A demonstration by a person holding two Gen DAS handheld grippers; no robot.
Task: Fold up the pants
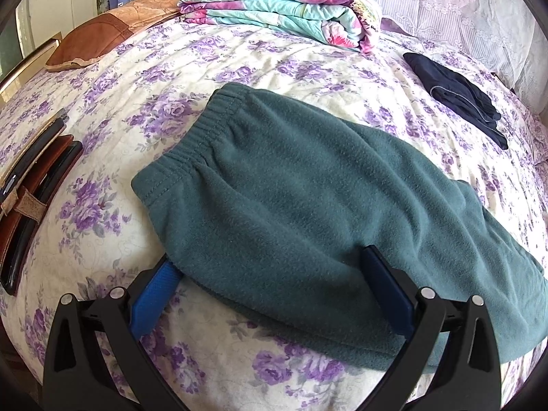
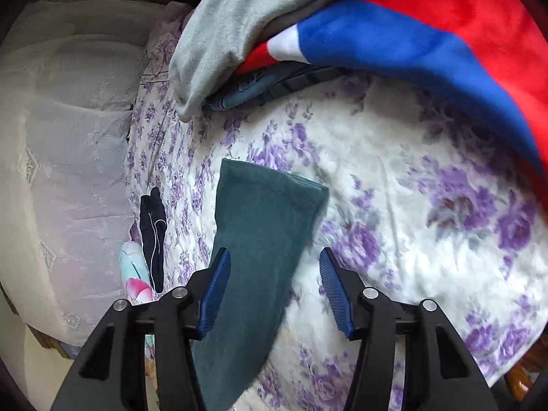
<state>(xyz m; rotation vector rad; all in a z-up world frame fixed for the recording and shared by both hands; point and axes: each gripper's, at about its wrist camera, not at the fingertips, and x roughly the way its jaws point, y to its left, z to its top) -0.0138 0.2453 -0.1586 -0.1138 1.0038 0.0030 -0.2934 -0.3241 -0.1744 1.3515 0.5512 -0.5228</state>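
teal fleece pants (image 1: 308, 198) are lying flat on the bed (image 1: 144, 68), on a white sheet with purple roses, elastic waistband toward the far left in the left wrist view. the left tool (image 1: 270, 267) is released, jaws spread wide: one blue finger sits on top of the near edge of the fleece, the other looks tucked at or under that edge, can't tell which. nothing pinched.

in the right wrist view the leg end of the pants (image 2: 260, 226) runs up between the blue pads of the right tool (image 2: 274, 267), hem further out on the sheet. the jaws are apart and the pads aren't pressing the cloth, so that one's released too. picture's a bit blurry.

other stuff on the bed: a folded floral quilt (image 1: 281, 10) at the far side, a small dark folded garment (image 1: 455, 92) off to the right, a brown pillow (image 1: 92, 41), and a heap of red, blue and grey clothes (image 2: 394, 34) well past the hem.
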